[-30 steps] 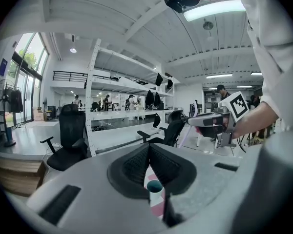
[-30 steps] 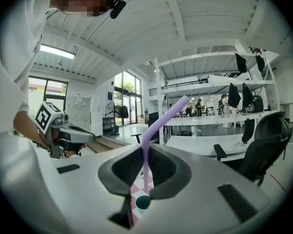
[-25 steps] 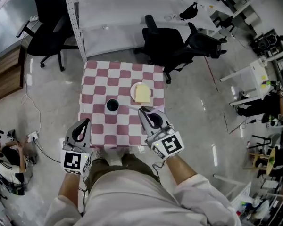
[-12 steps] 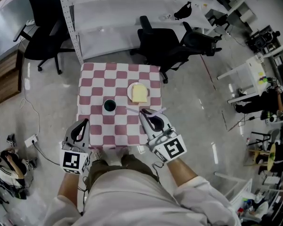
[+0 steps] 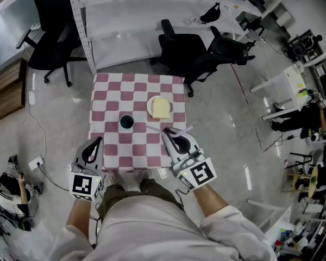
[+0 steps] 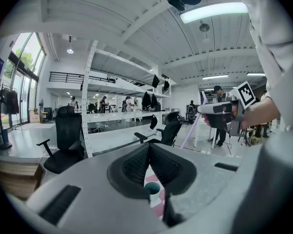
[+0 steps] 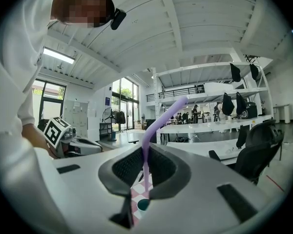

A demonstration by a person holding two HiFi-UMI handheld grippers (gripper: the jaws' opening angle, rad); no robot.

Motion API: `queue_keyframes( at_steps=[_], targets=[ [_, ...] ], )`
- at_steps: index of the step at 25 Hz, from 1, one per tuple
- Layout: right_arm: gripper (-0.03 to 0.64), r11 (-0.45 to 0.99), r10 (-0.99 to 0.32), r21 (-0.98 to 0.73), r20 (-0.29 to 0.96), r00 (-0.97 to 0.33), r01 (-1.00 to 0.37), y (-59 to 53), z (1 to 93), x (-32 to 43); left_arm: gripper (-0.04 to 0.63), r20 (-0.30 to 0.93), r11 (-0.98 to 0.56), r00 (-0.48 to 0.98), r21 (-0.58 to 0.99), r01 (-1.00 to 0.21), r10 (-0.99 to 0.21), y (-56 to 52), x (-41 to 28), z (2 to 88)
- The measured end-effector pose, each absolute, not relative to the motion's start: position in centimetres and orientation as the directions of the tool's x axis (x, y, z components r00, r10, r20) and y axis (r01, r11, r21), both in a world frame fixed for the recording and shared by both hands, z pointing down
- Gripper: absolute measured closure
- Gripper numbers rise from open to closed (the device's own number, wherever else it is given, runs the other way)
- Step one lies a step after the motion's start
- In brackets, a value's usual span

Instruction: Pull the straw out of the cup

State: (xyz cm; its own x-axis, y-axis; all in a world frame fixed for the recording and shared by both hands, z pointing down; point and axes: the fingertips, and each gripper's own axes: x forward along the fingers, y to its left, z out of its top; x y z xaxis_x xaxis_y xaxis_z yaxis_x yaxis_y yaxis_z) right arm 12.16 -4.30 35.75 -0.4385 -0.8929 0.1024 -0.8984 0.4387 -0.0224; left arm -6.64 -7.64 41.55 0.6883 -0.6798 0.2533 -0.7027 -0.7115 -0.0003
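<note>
Right gripper (image 7: 145, 155): clenched on the straw (image 7: 157, 122), a lilac one. The pads pinch its straight lower run. It stands upright between the jaws in the right gripper view. The bent top leans off to the right above them, and the lower end hangs free under the pads. In the head view the right gripper (image 5: 166, 131) sits over the near edge of the table (image 5: 106, 145), with the straw (image 5: 185, 128) showing as a thin pale line across its tips.

Left gripper (image 6: 147, 150): jaws closed together, nothing between them. It is held level with the right one and well apart to that gripper's left (image 5: 99, 141).

The cup (image 5: 126, 122) is dark with an open top and stands on the pink-and-white checked table. It lies ahead of both tools, left of the right gripper's tips and right of the left one's. The straw is out of the cup and clear of it. From the right gripper the cup (image 7: 143, 204) shows below and beyond the straw's end.

Farther ahead of the right gripper, near the cup's right side, is a white plate (image 5: 151, 103) with a yellow slab (image 5: 161, 108) on it.

Beyond the table are black office chairs (image 5: 187, 50) and a white shelving rack (image 5: 125, 15).
</note>
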Motion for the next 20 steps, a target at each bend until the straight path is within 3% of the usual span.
queue_keyframes(
  at_steps=[20],
  targets=[
    [0.586,0.44,-0.893,-0.026,0.092,-0.44,-0.898,-4.26,35.4,12.83,0.591,0.262,-0.711,0.684,-0.011,-0.703,-0.681,-7.7,-6.24,41.39]
  ],
)
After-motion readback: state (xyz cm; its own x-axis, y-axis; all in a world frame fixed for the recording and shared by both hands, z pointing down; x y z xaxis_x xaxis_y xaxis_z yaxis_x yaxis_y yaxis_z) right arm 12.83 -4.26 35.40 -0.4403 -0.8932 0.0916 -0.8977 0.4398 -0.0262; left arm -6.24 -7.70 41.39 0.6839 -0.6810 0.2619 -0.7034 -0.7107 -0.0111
